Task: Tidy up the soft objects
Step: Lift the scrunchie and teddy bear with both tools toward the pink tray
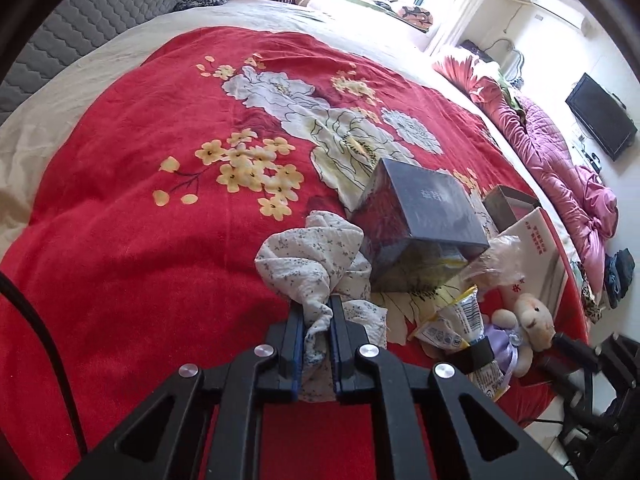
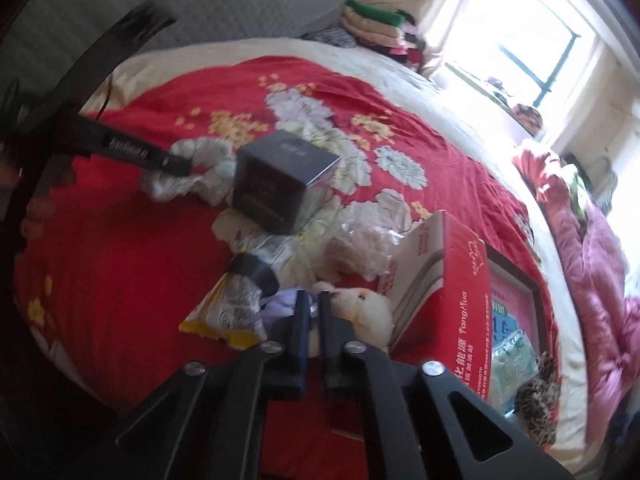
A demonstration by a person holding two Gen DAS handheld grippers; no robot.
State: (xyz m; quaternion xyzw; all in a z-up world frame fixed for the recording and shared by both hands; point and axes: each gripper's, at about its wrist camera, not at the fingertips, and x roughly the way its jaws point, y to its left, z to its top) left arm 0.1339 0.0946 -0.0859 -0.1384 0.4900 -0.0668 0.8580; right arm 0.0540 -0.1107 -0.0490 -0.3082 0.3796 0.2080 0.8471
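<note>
A crumpled white cloth with small flowers lies on the red floral bedspread. My left gripper is shut on its near end, with a fold pinched between the pads. The right wrist view shows that cloth with the left gripper on it. A small cream teddy bear in a lilac dress lies beside a red carton. My right gripper is closed narrowly on the bear's lilac dress. The same bear shows at the lower right of the left wrist view.
A dark box stands tilted just behind the cloth. A yellow snack packet, a clear plastic bag and the open red carton crowd the bear. A pink quilt lies on the right, with folded bedding by the grey headboard.
</note>
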